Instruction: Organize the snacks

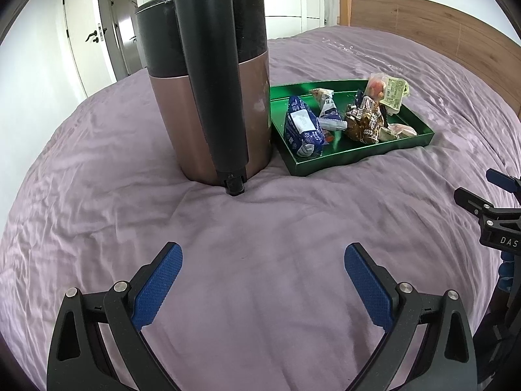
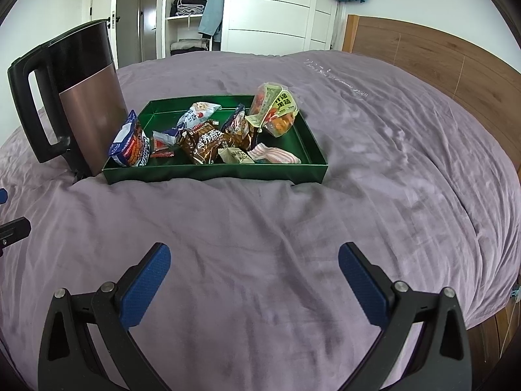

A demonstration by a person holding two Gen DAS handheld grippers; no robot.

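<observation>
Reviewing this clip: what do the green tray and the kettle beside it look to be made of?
Green tray: likely thin metal or glossy coated card; its walls are crisp-edged and the inside mirrors the snack packets. Kettle: the lower body looks like brushed copper-toned metal with a soft streaked sheen; the handle and upper band look like matte black plastic.

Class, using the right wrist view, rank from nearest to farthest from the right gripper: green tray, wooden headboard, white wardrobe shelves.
1. Green metal tray, ahead, slightly left of the right gripper.
2. Wooden headboard, far right.
3. White wardrobe shelves, beyond the bed.
</observation>
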